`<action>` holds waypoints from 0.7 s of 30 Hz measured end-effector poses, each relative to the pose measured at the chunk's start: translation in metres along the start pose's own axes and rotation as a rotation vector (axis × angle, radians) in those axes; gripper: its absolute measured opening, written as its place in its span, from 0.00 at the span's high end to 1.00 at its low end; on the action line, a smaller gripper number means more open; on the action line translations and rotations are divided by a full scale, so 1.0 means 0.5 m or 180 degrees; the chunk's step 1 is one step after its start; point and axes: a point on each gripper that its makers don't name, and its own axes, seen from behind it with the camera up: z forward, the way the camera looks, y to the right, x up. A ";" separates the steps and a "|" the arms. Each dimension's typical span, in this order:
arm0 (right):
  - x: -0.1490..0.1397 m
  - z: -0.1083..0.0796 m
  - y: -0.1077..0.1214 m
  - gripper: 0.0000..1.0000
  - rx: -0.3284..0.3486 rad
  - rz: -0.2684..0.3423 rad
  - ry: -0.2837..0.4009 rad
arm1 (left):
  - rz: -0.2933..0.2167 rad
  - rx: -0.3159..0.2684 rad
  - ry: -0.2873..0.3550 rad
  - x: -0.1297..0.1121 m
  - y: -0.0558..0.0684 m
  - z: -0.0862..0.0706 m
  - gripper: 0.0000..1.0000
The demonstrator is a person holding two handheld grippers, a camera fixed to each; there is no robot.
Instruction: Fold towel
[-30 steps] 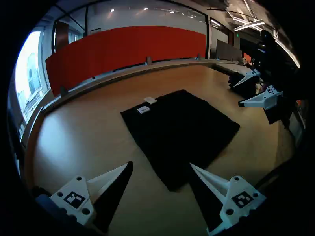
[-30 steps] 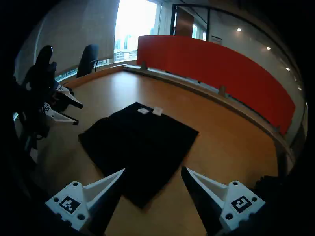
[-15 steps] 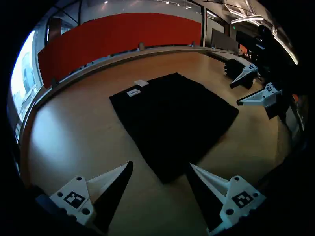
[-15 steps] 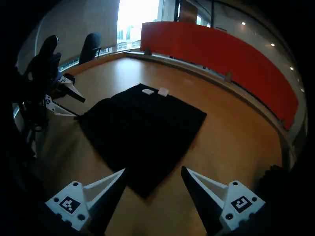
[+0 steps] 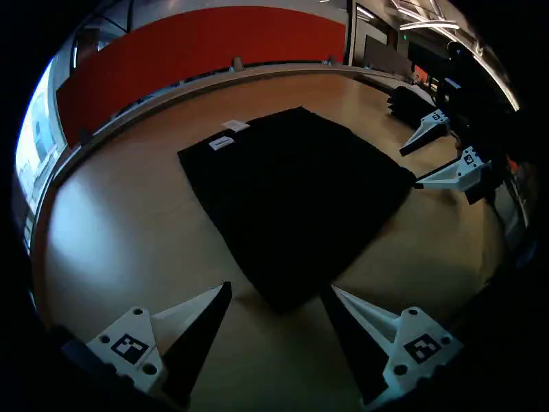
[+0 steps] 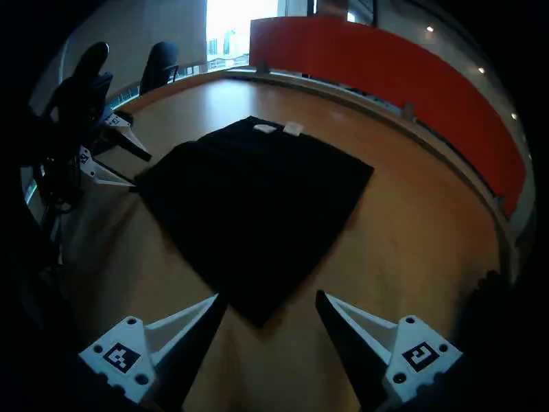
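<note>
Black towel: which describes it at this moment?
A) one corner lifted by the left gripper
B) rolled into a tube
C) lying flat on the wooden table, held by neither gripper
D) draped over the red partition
C: the black towel lies flat on the wooden table, and the left gripper and right gripper are both open, each with a towel corner just ahead of its fingertips, unclamped.
</note>
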 end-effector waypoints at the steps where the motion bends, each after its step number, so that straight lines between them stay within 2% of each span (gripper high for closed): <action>1: -0.003 0.000 -0.001 0.00 0.0009 -0.0006 -0.0012 | 0.0002 -0.0006 -0.0014 -0.002 0.001 0.001 0.04; 7: -0.016 0.003 -0.007 0.03 0.0071 -0.0026 -0.0074 | 0.0018 -0.0017 -0.0059 -0.006 0.004 0.007 0.05; 11: -0.017 0.005 -0.011 0.09 0.0116 -0.0011 -0.0080 | 0.0019 -0.0006 -0.0085 -0.007 0.004 0.007 0.05; 15: -0.016 0.007 -0.014 0.15 0.0148 0.0013 -0.0081 | -0.0016 0.0025 -0.0118 -0.007 0.000 0.008 0.14; 21: -0.015 0.007 -0.017 0.26 0.0160 0.0000 -0.0066 | -0.0018 0.0036 -0.0119 -0.007 0.001 0.008 0.21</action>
